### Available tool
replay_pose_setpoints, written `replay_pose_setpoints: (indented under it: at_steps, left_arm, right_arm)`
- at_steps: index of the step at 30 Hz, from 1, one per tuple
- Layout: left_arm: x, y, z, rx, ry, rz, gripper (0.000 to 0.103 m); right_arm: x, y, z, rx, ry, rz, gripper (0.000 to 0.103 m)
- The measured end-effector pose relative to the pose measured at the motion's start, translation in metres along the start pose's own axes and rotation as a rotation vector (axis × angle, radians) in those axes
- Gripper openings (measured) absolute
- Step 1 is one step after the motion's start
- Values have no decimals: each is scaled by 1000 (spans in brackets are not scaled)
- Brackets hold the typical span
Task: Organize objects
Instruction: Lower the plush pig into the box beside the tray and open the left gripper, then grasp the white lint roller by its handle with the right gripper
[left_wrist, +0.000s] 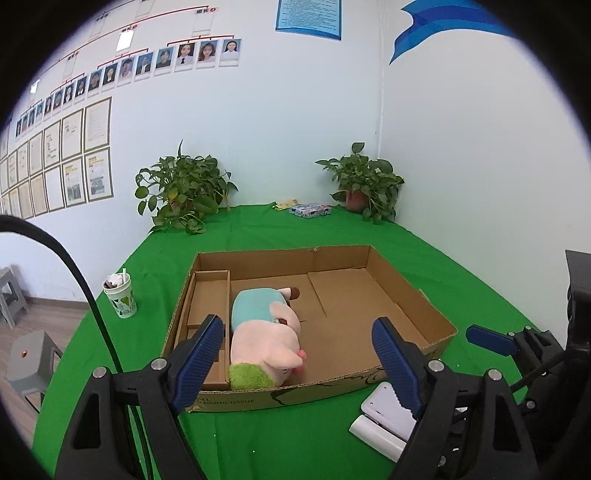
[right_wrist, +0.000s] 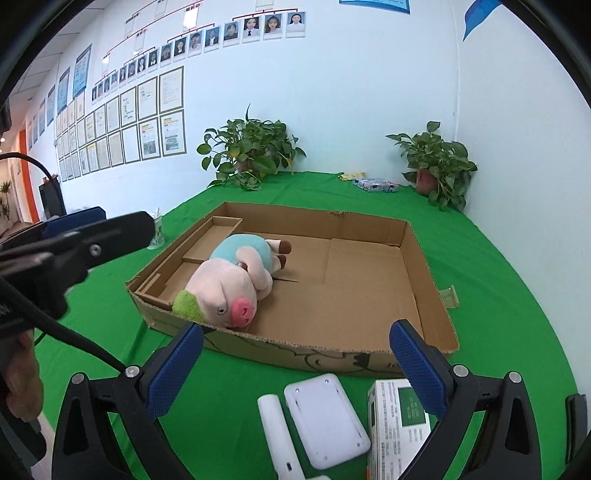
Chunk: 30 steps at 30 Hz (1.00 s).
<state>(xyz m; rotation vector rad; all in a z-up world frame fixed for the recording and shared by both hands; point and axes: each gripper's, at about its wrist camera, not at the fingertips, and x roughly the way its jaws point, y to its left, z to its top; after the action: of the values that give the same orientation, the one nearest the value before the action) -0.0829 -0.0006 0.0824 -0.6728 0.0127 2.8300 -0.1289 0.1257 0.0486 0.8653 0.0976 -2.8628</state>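
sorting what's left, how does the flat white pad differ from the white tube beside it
The pad is a wide, flat rounded rectangle with small dots at its corners; the tube is narrow, long and round. The pad lies nearer the green-and-white box; the tube lies on its other side. Both are white and lie outside the cardboard tray.

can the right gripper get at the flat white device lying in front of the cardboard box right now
Probably yes. The right gripper is open and empty, and the flat white device lies uncovered on the green cloth just below its fingers, between a white tube and a white-and-green carton. Those close neighbours leave little finger room.

Fuzzy plush pig in matt corrugated cardboard tray.
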Motion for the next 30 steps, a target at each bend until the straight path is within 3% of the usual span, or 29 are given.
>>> replay_pose_setpoints:
  at_steps: [1,2,3,4,6,7,8,9,10,11,13,30]
  left_arm:
    - [-1,-3,-2,10,3,-6,56]
    - [-2,-6,-3,22,14,-17,17]
    - [0,-9,-6,35,50,-40,1]
    - [1,-10,-8,36,66,-46,3]
    - [-2,-9,-13,32,61,-41,3]
    - [-5,-9,-15,31,51,-28,3]
    - [-8,-9,-16,29,39,-9,17]
    - [-11,-9,-17,27,29,30,35]
    - [-12,-8,-18,24,24,49,82]
    - [-15,-6,-18,15,8,57,99]
    - [-22,-3,-19,-18,-35,59,99]
    - [1,-13,-33,-26,64,20,99]
  right_arm:
    - [-6,0,-3,1,-7,-3,76]
    - [-11,-1,-7,1,-8,-19,61]
    - [-13,-1,-10,1,-1,-38,31]
    - [-13,-1,-11,4,5,-52,22]
    - [-19,-4,-18,14,4,-50,22]
    - [-22,-5,-20,15,0,-44,29]
    - [-26,-5,-23,12,-7,-50,38]
    - [-27,-5,-24,8,-12,-60,72]
    - [-30,-6,-27,5,-26,-57,102]
    - [-35,-7,-31,8,-48,-44,102]
    - [-39,-9,-34,0,-48,-37,102]
    - [-42,-23,-54,9,-25,34,102]
